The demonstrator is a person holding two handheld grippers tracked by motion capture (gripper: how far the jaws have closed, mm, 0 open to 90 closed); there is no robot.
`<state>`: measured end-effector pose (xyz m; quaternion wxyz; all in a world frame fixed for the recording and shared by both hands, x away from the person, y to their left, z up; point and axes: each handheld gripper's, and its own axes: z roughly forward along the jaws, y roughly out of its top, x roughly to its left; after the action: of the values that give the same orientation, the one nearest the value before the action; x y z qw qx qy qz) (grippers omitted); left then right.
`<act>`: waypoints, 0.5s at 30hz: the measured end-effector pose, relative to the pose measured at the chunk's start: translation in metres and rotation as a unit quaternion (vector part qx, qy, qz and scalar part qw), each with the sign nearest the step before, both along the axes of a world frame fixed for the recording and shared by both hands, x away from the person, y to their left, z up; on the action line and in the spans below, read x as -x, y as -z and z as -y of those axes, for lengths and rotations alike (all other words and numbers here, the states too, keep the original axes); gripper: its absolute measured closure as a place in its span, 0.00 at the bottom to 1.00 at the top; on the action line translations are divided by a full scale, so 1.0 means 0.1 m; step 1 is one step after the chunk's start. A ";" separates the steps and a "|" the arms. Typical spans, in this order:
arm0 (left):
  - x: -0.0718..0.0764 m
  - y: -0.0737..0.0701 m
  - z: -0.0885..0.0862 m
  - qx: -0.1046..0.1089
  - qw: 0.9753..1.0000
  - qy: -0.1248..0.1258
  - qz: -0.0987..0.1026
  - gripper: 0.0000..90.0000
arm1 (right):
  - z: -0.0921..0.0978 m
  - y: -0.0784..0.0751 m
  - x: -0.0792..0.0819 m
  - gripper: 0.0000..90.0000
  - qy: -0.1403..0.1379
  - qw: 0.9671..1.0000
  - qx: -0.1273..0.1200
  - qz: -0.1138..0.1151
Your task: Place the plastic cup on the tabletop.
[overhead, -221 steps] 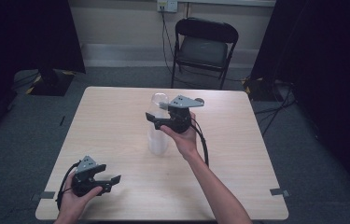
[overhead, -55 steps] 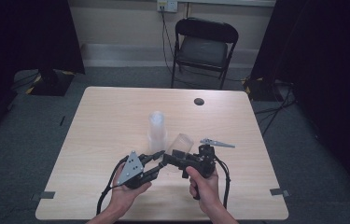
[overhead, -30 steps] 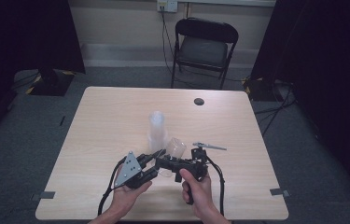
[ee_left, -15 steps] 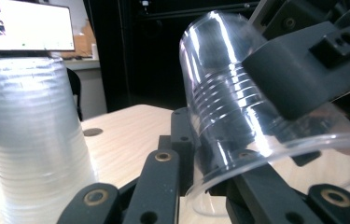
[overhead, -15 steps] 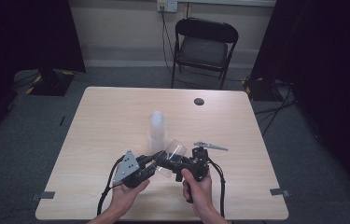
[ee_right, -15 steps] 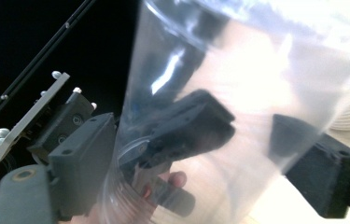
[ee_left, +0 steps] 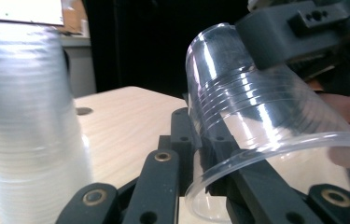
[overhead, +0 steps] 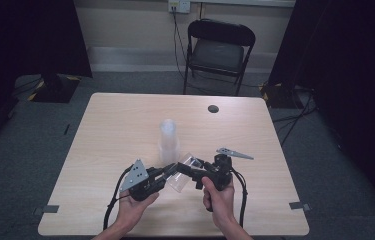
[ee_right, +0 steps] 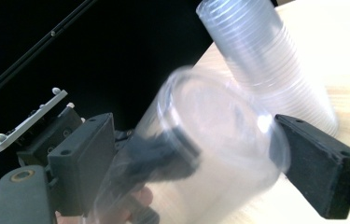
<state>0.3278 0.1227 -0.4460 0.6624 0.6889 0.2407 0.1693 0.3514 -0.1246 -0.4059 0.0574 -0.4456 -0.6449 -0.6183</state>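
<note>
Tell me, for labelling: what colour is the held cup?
Clear, colourless cup; left gripper view shows it best.

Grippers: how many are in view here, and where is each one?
2. The left gripper and right gripper meet over the table's near edge, both at a single clear cup.

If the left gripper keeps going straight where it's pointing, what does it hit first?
The clear cup it is already touching at the rim, held between both grippers. Just beyond that cup sits the right gripper, though depth is unclear.

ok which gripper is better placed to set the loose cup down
Probably right: the right gripper straddles the cup across its body near the base, while the left gripper has only the rim between its jaws.
</note>
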 end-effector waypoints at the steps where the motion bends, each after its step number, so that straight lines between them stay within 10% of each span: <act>1: 0.00 0.00 0.00 0.005 1.000 0.006 -0.011 0.94 | 0.01 -0.01 0.00 0.16 0.001 1.000 0.002 -0.001; 15: -0.05 -0.09 -0.14 -0.014 0.993 0.036 -0.112 0.96 | 0.14 -0.07 -0.02 0.16 0.014 1.000 0.001 0.024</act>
<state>0.3324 0.1371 -0.4367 0.6269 0.7213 0.2860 0.0709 0.3536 -0.1382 -0.3991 0.0329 -0.4402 -0.6401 -0.6288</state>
